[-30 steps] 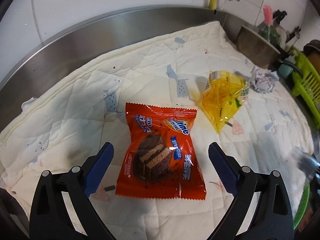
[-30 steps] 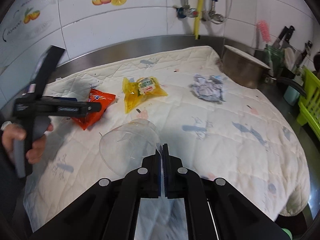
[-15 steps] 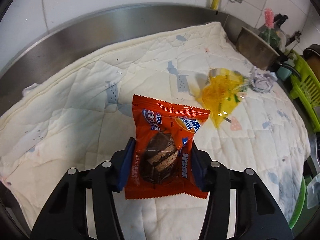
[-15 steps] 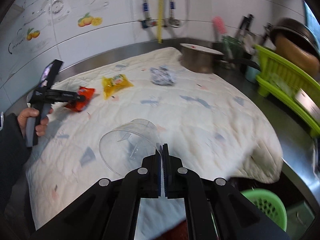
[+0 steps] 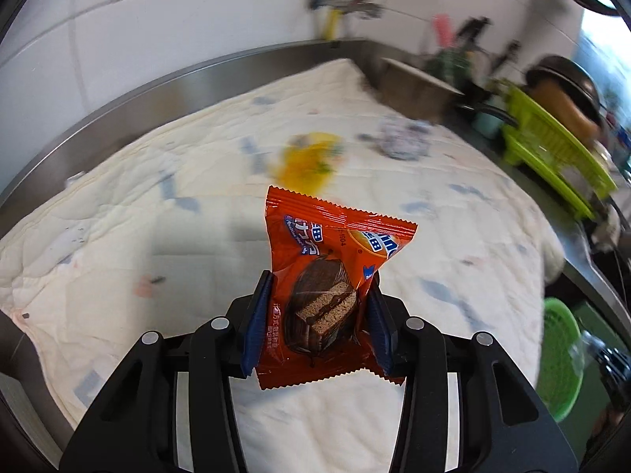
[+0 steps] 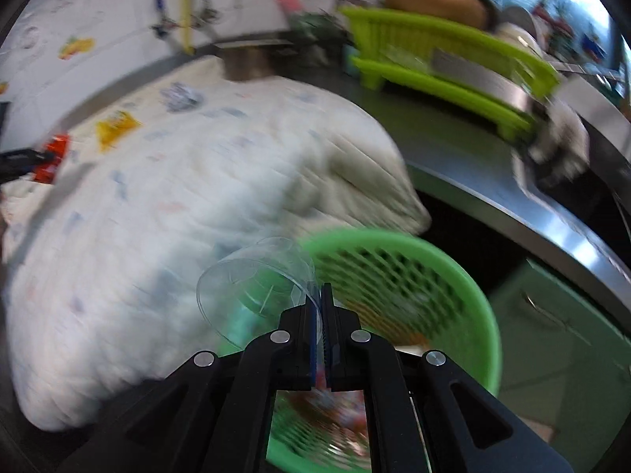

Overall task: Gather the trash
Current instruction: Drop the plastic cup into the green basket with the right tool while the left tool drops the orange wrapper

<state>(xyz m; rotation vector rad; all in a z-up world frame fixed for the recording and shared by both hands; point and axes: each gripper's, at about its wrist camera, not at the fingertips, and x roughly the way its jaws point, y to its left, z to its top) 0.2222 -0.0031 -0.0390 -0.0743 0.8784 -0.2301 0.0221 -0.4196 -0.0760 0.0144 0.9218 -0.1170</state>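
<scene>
My left gripper (image 5: 317,295) is shut on an orange cake wrapper (image 5: 323,287) and holds it above the quilted cloth (image 5: 197,236). My right gripper (image 6: 321,295) is shut on the rim of a clear plastic cup (image 6: 256,287), held over a green perforated basket (image 6: 426,287) off the counter's edge. The wrapper and left gripper also show at the far left of the right wrist view (image 6: 49,157). A yellow wrapper (image 5: 311,161) and a crumpled paper ball (image 5: 402,142) lie on the cloth, both blurred.
A metal pot (image 5: 414,86) stands at the cloth's far right corner. A green dish rack (image 5: 552,157) with a dark pan sits on the steel counter to the right. The green basket also shows low at the right in the left wrist view (image 5: 560,358).
My left gripper shut on the orange wrapper and lifted it off the cloth. My right gripper swung right with the cup, from over the cloth to over the green basket.
</scene>
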